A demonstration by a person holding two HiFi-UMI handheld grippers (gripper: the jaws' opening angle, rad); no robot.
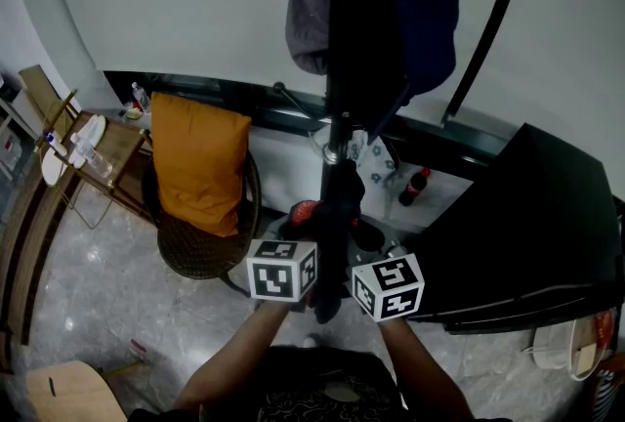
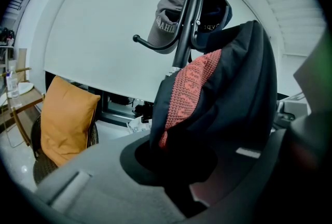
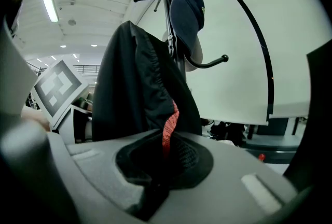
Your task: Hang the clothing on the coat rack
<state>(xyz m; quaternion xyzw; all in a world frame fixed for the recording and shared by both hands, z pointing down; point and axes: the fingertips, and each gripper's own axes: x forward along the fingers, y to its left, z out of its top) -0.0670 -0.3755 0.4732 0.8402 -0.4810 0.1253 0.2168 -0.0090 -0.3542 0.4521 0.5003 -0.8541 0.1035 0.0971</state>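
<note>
The rack (image 1: 342,68) was my landmark, its black pole running up the middle of the head view. The jacket (image 1: 337,215), black with a red knit strip, sat bunched right in front of the rack's pole, below its hooks, and not on one as far as I could see. Left of the rack's foot stood a chair (image 1: 195,249) with an orange cushion (image 1: 200,161) leaning in it. Up on the rack hung two caps, a grey one (image 1: 308,10) on its left side and a navy one (image 1: 430,10) on its right. My left gripper (image 2: 179,176) was just short of the rack, jaws nearly together and clamped on a fold of the jacket by the red strip. My right gripper (image 3: 155,176) was beside it, equally close to the rack, jaws likewise all but closed and pinching black cloth with the red edge running into them. A bottle (image 1: 414,187) stood on the floor just right of the rack's foot
</note>
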